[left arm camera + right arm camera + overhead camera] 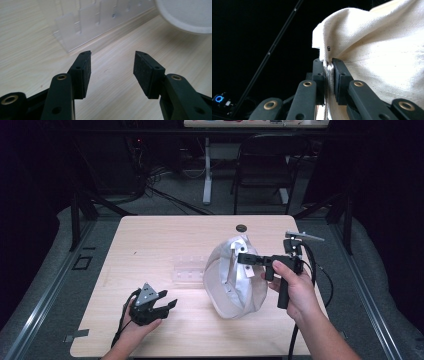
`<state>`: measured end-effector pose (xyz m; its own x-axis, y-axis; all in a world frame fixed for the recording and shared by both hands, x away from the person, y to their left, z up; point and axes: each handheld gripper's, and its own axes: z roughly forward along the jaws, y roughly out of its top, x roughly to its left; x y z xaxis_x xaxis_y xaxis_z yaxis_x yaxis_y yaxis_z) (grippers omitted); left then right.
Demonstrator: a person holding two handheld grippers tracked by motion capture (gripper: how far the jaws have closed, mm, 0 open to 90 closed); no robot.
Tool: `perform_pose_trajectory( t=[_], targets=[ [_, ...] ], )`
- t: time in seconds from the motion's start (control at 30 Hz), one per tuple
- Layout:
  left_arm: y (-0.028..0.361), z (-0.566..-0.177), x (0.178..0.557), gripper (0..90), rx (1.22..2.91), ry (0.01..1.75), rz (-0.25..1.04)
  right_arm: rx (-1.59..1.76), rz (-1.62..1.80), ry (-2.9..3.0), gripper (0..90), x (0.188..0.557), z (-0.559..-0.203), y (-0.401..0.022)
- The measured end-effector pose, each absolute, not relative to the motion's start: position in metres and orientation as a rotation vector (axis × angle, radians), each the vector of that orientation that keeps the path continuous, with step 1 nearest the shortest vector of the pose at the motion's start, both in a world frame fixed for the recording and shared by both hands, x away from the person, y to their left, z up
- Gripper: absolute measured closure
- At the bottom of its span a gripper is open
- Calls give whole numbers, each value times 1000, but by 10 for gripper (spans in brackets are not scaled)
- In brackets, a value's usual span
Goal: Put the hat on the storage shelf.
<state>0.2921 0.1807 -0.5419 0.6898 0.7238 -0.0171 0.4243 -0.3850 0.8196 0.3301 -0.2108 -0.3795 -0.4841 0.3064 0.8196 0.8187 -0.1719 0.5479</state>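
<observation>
The right gripper (243, 258) pinches the white cap (227, 287) by its edge. The cap hangs at its 9 o'clock. The left gripper (169, 301) stands open and empty.

Tabletop (150, 240) lit from above (surroundings dark, soft).

A clear plastic rack (189, 269) lies mid-frame on the wooden table (150, 240) (a dark round disc (241, 227) near its far edge); a folding chair (265, 162) stands at upper right.
</observation>
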Motion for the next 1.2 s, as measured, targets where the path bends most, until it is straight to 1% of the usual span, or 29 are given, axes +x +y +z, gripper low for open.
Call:
perform_pose_trajectory(
  t=[0.23, 0.63, 0.73, 0.9, 1.03, 1.13, 1.2],
  targets=[
    [160, -523, 280, 479, 2011, 730, 444, -1279, -1732, -1645, 820, 340, -368, -198],
    [130, -503, 276, 468, 1991, 622, 467, -1271, -1767, -1591, 820, 362, -351, -175],
    [123, -500, 275, 461, 1993, 597, 495, -1273, -1782, -1569, 820, 367, -345, -171],
    [105, -495, 275, 451, 1990, 568, 576, -1292, -1793, -1557, 820, 375, -339, -167],
    [84, -496, 279, 452, 2036, 544, 726, -1313, -1804, -1539, 819, 381, -337, -165],
    [71, -499, 284, 487, 2075, 569, 835, -1328, -1808, -1531, 819, 384, -336, -164],
    [68, -500, 289, 536, 2078, 595, 852, -1339, -1815, -1524, 819, 385, -335, -164]
  ],
)
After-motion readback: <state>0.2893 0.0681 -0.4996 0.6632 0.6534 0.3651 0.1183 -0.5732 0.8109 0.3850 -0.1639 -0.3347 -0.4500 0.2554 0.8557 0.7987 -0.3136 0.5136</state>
